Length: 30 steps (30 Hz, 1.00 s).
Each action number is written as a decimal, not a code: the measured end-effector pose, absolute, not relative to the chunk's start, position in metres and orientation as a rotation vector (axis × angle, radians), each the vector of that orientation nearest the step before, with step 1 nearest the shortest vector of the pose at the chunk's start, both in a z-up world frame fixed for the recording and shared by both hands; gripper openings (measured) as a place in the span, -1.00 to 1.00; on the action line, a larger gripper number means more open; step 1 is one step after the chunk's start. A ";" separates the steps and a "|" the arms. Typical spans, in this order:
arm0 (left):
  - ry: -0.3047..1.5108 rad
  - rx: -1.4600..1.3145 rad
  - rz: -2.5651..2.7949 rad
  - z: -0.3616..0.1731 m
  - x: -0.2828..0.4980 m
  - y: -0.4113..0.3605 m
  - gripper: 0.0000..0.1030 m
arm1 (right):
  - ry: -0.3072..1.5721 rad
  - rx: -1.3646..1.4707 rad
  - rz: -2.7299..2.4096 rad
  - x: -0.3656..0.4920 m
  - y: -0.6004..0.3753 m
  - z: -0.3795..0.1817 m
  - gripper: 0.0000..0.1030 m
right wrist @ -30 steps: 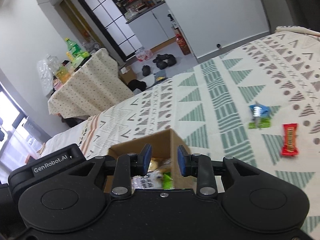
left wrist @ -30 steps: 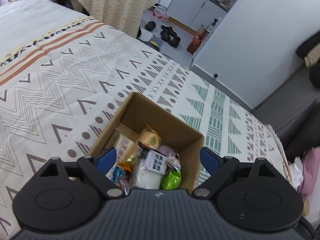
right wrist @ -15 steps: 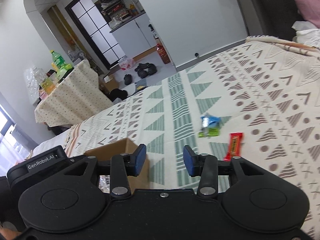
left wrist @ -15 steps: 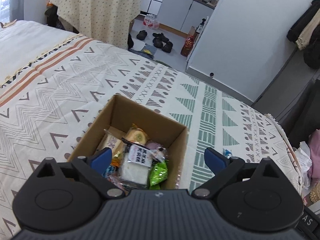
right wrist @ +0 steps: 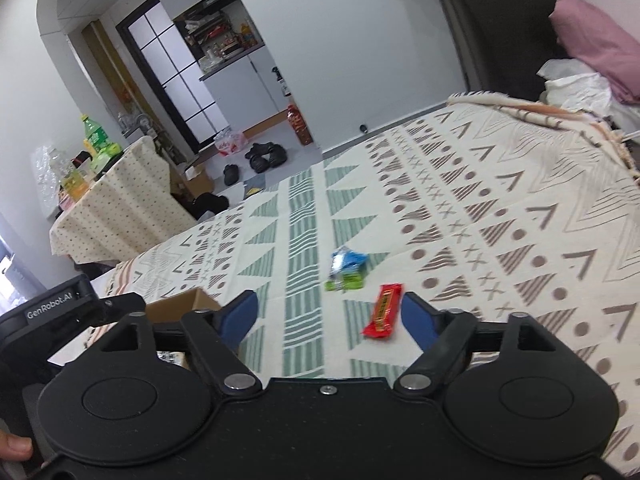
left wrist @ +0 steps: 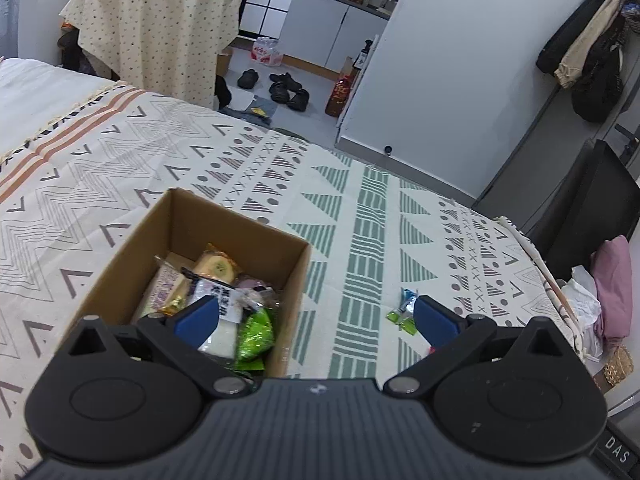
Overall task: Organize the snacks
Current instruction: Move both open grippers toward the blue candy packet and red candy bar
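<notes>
Both grippers hang spread and empty over a patterned bed (left wrist: 280, 168): the left gripper (left wrist: 316, 316) above a snack-filled cardboard box (left wrist: 224, 236), the right gripper (right wrist: 328, 316) framing a red bar (right wrist: 383, 312) beside blue-green packets (right wrist: 347, 269).

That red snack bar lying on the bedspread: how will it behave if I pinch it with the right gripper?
The red snack bar lies flat and thin, so it is probably light and fairly stiff. Its glossy wrapper may slip between the fingers. The soft bedspread beneath will likely give, so the fingers may sink in beside it.
</notes>
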<state>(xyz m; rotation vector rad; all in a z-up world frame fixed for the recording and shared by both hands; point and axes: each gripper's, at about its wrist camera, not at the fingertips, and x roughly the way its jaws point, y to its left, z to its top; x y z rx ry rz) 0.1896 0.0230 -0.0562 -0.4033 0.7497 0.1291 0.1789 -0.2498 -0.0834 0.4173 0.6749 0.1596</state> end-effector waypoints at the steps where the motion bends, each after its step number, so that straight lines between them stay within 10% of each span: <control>1: 0.752 -0.400 0.126 -0.057 0.190 0.021 1.00 | 0.673 0.413 0.158 0.178 -0.254 -0.084 0.61; 14: 0.788 -0.363 0.084 -0.067 0.196 -0.009 1.00 | 0.672 0.363 0.146 0.172 -0.287 -0.100 0.94; 30: 0.837 -0.312 0.039 -0.088 0.219 -0.042 0.99 | 0.743 0.550 0.193 0.194 -0.307 -0.151 0.82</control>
